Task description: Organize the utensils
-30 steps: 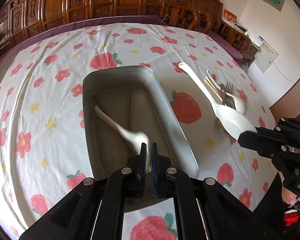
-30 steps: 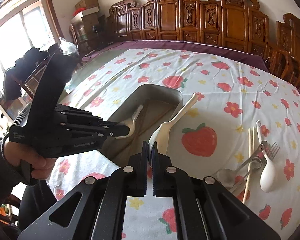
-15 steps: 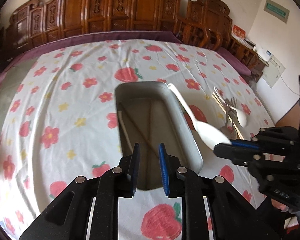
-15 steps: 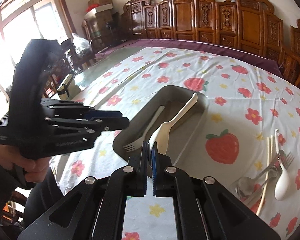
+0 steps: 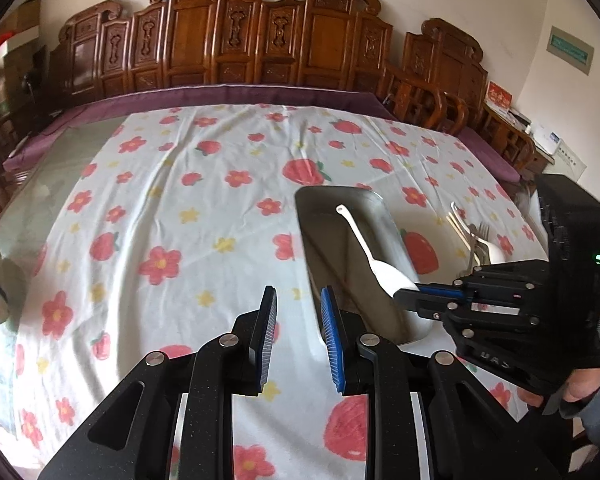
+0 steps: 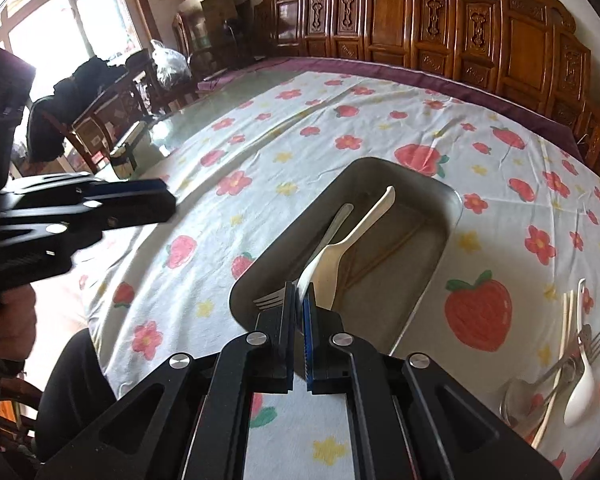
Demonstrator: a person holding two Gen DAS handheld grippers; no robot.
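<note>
A grey metal tray lies on the strawberry tablecloth. My right gripper is shut on the bowl end of a white plastic spoon and holds it over the tray, handle pointing away. Inside the tray lie a metal fork and chopsticks. My left gripper is open and empty, over the cloth left of the tray's near end; it also shows at the left of the right wrist view.
A pile of loose utensils lies right of the tray: a white spoon, a metal spoon, a fork and chopsticks. Carved wooden chairs line the far edge. Bare glass table shows at left.
My left gripper has let go of the fork, opened and pulled back left of the tray. My right gripper has carried the white spoon from the tray's rim to over the tray.
</note>
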